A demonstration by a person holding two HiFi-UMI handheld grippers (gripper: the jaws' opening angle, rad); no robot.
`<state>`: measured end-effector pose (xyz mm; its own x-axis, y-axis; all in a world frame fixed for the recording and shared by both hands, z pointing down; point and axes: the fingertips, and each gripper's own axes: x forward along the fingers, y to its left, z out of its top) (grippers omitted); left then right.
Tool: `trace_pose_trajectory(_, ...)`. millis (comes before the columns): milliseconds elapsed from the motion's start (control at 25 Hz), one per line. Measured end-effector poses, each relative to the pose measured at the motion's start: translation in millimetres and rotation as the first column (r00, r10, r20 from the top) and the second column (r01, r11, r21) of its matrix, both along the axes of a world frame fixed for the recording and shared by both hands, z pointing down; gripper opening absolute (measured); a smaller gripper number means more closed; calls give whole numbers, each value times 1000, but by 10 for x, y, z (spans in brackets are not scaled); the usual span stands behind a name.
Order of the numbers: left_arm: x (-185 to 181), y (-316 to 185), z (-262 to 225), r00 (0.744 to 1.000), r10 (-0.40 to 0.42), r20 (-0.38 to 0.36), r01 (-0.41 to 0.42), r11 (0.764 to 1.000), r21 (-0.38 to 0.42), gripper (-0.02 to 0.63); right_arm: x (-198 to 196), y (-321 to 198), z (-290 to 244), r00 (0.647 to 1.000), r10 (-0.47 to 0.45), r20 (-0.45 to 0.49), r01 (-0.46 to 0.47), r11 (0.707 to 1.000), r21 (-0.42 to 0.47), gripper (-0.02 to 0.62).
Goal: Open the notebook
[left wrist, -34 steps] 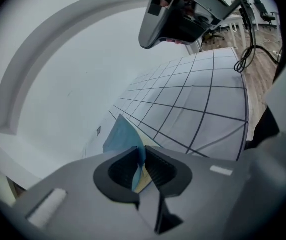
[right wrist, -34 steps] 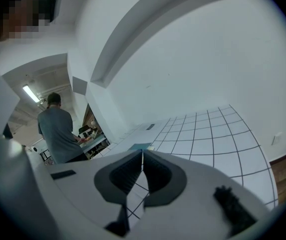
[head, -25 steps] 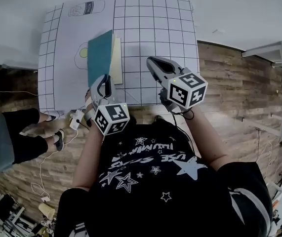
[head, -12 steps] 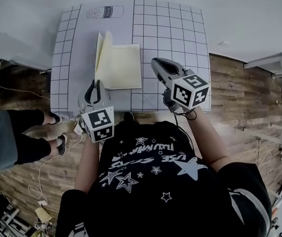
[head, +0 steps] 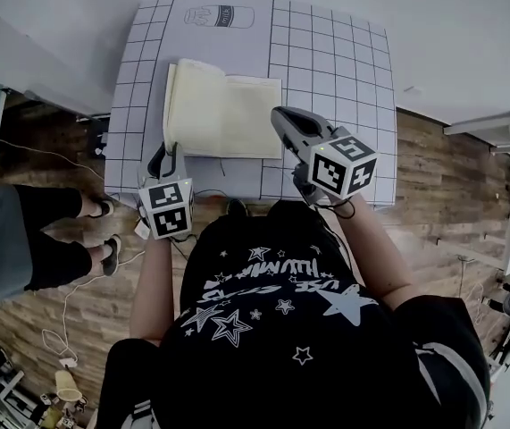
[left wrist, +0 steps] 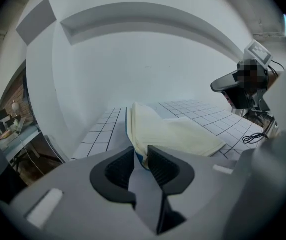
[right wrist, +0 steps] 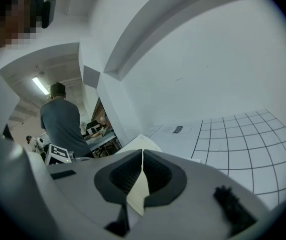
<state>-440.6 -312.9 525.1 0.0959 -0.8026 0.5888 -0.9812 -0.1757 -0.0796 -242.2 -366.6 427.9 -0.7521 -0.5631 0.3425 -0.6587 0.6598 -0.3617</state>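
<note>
The notebook (head: 223,110) lies open on the gridded table (head: 326,52), cream pages up, the left leaf still slightly raised (left wrist: 178,131). A thin blue cover edge (left wrist: 127,129) shows along its left side. My left gripper (head: 167,150) sits at the book's near left corner. Its jaws (left wrist: 141,154) have just been opening and now stand open, with the corner of the pages in the gap but not pinched. My right gripper (head: 277,114) hangs over the book's right edge, its tips (right wrist: 143,154) together. Cream page (right wrist: 135,143) shows below them; whether they touch it I cannot tell.
A printed bottle outline (head: 221,14) marks the table's far edge. A person in dark trousers (head: 22,239) stands at the left, beside the table, and shows again in the right gripper view (right wrist: 60,119). A thin cable (left wrist: 255,134) lies on the table at the right. Wooden floor surrounds the table.
One second ago the teal cover stood raised near the left gripper. It has since fallen open and the pages lie almost flat. The left gripper has drawn back to the near corner, its jaws apart.
</note>
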Motion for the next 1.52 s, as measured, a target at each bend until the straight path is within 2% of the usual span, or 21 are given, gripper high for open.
trace_pose_trajectory(200,-150,-4,211,999,-33,-31,33,999,-24,114,-41,12,0,1000,-16,-13,16,1000,-3,18)
trace_pose_trajectory(280,-226,6,327,999,-54,3,54,998,-40,145,-41,-6,-9,1000,-14,-11,14,1000,-2,18)
trace_pose_trajectory(360,-300,35,471,995,-66,69,70,995,-66,152,-59,-5,-1,1000,-18,-8,18,1000,-8,18)
trace_pose_trajectory(440,-344,61,559,992,-73,101,82,993,-83,159,-97,24,20,999,-32,-8,32,999,-15,17)
trace_pose_trajectory(760,-352,74,454,988,-120,98,125,991,-56,172,-97,78,48,998,-66,-7,66,998,-24,17)
trace_pose_trajectory(1040,-44,-21,-136,993,-113,20,111,992,58,164,68,26,-76,998,-57,8,57,998,3,17)
trace_pose_trajectory(1200,273,-79,-570,994,-82,-68,92,984,155,135,210,34,-145,998,-61,17,61,998,16,18)
trace_pose_trajectory(1280,424,-63,-725,994,-67,-84,82,978,192,119,291,52,-180,998,-65,23,64,998,23,17)
trace_pose_trajectory(1440,690,32,-835,995,-59,-84,76,975,211,80,472,102,-256,996,-77,44,75,996,38,17)
trace_pose_trajectory(1520,806,104,-824,994,-74,-80,88,977,194,32,584,149,-299,995,-87,54,84,996,42,17)
